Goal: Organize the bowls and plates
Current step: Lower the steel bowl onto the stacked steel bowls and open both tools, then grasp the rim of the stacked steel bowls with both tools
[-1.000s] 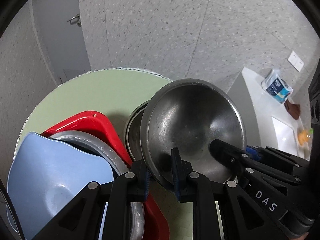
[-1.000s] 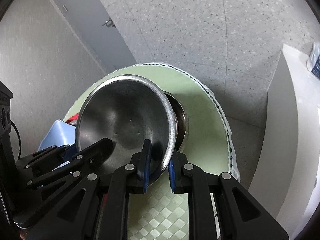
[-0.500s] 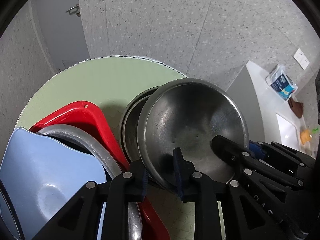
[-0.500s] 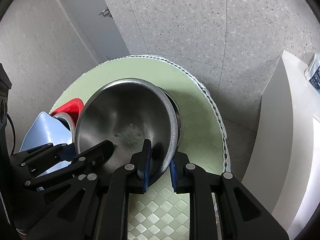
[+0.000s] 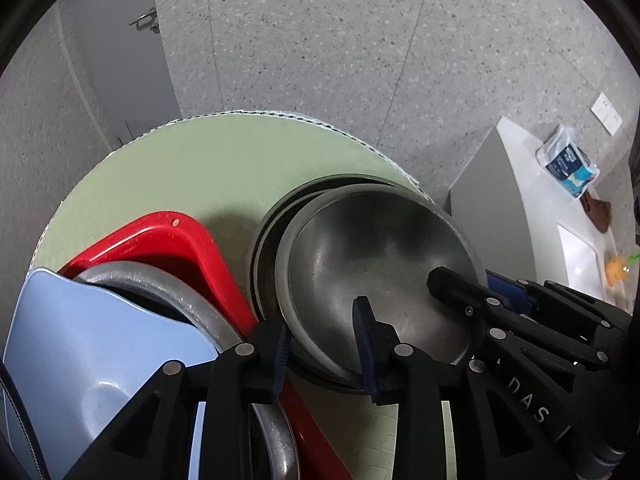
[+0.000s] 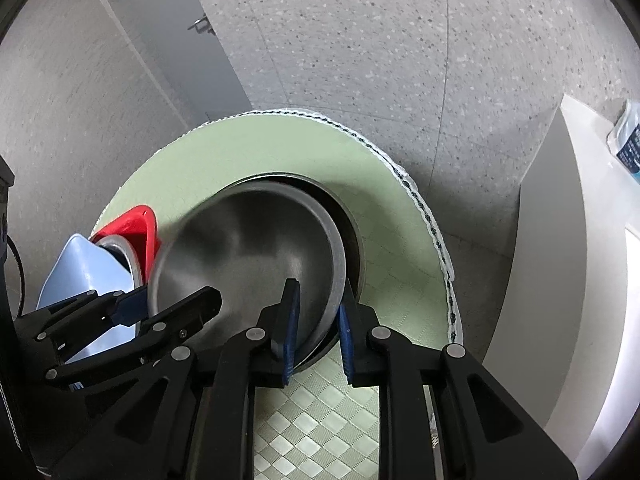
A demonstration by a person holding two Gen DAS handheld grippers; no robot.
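Note:
A steel bowl (image 5: 380, 264) sits nested in a second steel bowl (image 5: 264, 248) on the round green table (image 5: 192, 168). My left gripper (image 5: 320, 344) straddles its near-left rim with the jaws spread, one finger inside and one outside. My right gripper (image 6: 316, 320) straddles the bowl's (image 6: 256, 252) right rim the same way, jaws wider than the rim. The lower bowl's rim (image 6: 352, 232) shows behind it. A blue plate (image 5: 92, 340) lies over a steel dish (image 5: 168, 292) in a red tray (image 5: 176, 240) at the left.
The table's fringed edge (image 6: 432, 232) runs close on the right. A white counter (image 5: 532, 184) stands beyond it with a blue packet (image 5: 568, 160). A grey door (image 5: 116, 52) is at the far left. The blue plate also shows in the right wrist view (image 6: 84, 268).
The steel bowl has come down from a tilted, raised hold into the lower bowl. Both grippers' jaws have spread wider around its rim.

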